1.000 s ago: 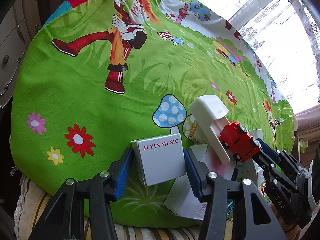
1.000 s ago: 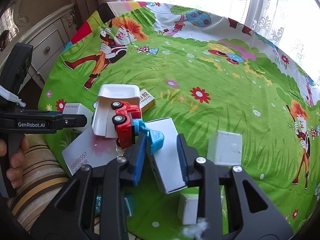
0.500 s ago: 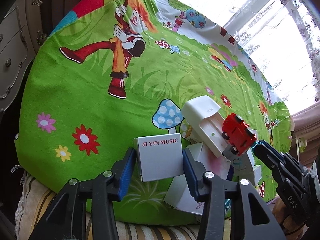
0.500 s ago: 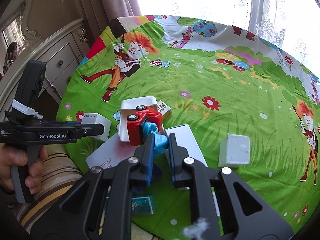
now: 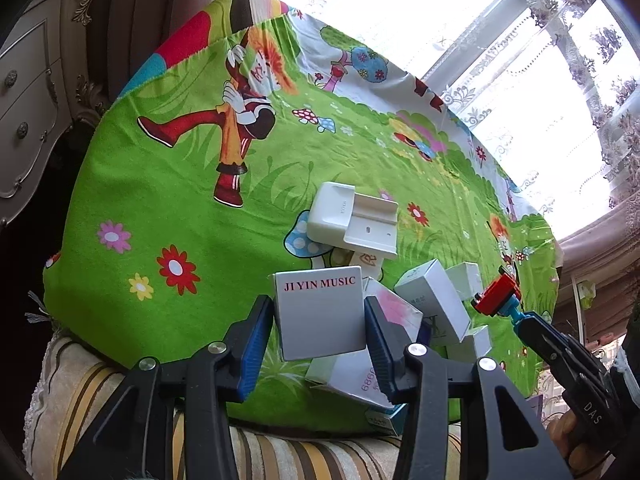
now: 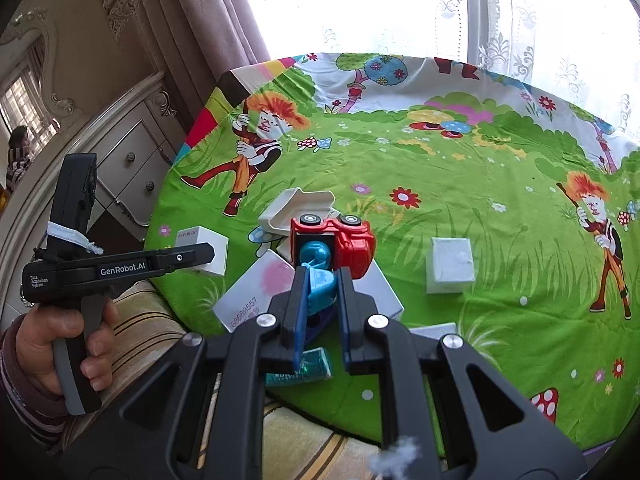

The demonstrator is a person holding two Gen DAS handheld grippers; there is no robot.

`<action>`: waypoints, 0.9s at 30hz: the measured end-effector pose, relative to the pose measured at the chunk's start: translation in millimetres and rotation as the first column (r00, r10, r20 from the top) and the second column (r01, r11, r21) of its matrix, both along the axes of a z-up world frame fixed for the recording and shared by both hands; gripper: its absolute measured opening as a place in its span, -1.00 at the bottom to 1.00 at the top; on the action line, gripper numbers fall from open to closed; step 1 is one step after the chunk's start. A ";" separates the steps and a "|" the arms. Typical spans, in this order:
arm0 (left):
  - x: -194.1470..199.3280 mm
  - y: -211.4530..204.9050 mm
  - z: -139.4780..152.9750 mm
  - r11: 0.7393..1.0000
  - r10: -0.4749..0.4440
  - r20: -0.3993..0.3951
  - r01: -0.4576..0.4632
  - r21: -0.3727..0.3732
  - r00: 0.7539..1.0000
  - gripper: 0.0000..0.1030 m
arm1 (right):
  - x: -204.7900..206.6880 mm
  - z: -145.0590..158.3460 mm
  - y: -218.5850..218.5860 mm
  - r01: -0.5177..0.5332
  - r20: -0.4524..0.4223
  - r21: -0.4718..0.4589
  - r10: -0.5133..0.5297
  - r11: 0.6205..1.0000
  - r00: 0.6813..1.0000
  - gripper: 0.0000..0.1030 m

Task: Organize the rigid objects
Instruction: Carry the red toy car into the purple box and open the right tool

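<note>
My left gripper [image 5: 320,312] is shut on a white box marked JI YIN MUSIC [image 5: 320,312] and holds it over the near edge of the green cartoon tablecloth [image 5: 180,200]. My right gripper [image 6: 322,280] is shut on the blue rear part of a red toy truck [image 6: 344,240], lifted above the pile of boxes. The truck also shows in the left wrist view [image 5: 498,298], and the box in the right wrist view [image 6: 208,248]. A white plastic tray [image 5: 352,220] lies tilted on the pile.
Several white boxes [image 5: 434,304] lie piled near the table's front edge, one with a pink patch [image 6: 260,288]. A lone white box [image 6: 450,266] stands to the right. A teal packet [image 6: 300,368] lies at the edge. A dresser [image 6: 132,160] stands on the left.
My right gripper has shut on the truck's blue part and lifted it off the white tray, back toward me. My left gripper has risen slightly with the box.
</note>
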State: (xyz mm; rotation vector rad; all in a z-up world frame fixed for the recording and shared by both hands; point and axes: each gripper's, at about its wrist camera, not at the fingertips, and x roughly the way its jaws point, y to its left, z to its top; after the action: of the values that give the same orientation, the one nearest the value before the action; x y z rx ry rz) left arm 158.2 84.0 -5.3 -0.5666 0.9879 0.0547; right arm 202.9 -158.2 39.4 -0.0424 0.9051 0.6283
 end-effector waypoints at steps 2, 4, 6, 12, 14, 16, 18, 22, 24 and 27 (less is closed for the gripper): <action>-5.5 -4.0 3.9 1.000 -0.009 0.013 0.009 -0.002 1.000 -0.09 | -6.0 1.6 -9.3 0.022 -0.010 0.007 -0.022 1.000 1.000 -0.67; -11.4 -10.0 6.0 1.000 -0.022 0.020 0.022 -0.007 1.000 -0.09 | -12.8 3.7 -20.2 0.047 -0.016 0.007 -0.047 0.999 0.999 -0.67; -16.5 -17.0 7.3 0.999 -0.038 0.026 0.039 -0.012 0.999 -0.09 | -19.9 5.6 -32.3 0.074 -0.026 0.008 -0.074 0.997 0.997 -0.67; -28.0 -40.5 13.2 0.995 -0.096 0.043 0.097 -0.022 0.994 -0.09 | -43.4 8.9 -75.0 0.158 -0.043 -0.004 -0.158 0.987 0.986 -0.67; -32.2 -49.2 15.9 0.992 -0.120 0.050 0.121 -0.023 0.992 -0.09 | -51.6 9.8 -91.8 0.188 -0.047 -0.014 -0.188 0.982 0.981 -0.67; -36.4 -57.4 18.2 0.990 -0.140 0.057 0.142 -0.024 0.988 -0.09 | -60.3 9.8 -109.8 0.217 -0.054 -0.033 -0.219 0.976 0.974 -0.67; -40.2 -64.9 19.5 0.986 -0.159 0.062 0.161 -0.030 0.985 -0.09 | -69.0 9.6 -130.5 0.246 -0.064 -0.054 -0.249 0.968 0.966 -0.67; -45.9 -81.9 22.5 0.979 -0.196 0.071 0.199 -0.035 0.978 -0.09 | -89.9 6.7 -170.7 0.306 -0.089 -0.095 -0.315 0.947 0.945 -0.67; -48.0 -91.3 24.5 0.975 -0.218 0.075 0.221 -0.035 0.973 -0.09 | -99.7 4.1 -191.7 0.341 -0.104 -0.108 -0.352 0.934 0.930 -0.67; -51.3 -106.7 28.3 0.966 -0.254 0.082 0.257 -0.031 0.964 -0.09 | -111.7 -2.5 -221.3 0.390 -0.137 -0.112 -0.403 0.914 0.905 -0.67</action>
State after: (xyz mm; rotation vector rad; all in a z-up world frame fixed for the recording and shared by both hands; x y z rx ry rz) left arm 106.9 -22.6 22.9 -0.4718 0.9811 -0.2168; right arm 91.3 -379.5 36.9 0.1187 1.0559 0.2137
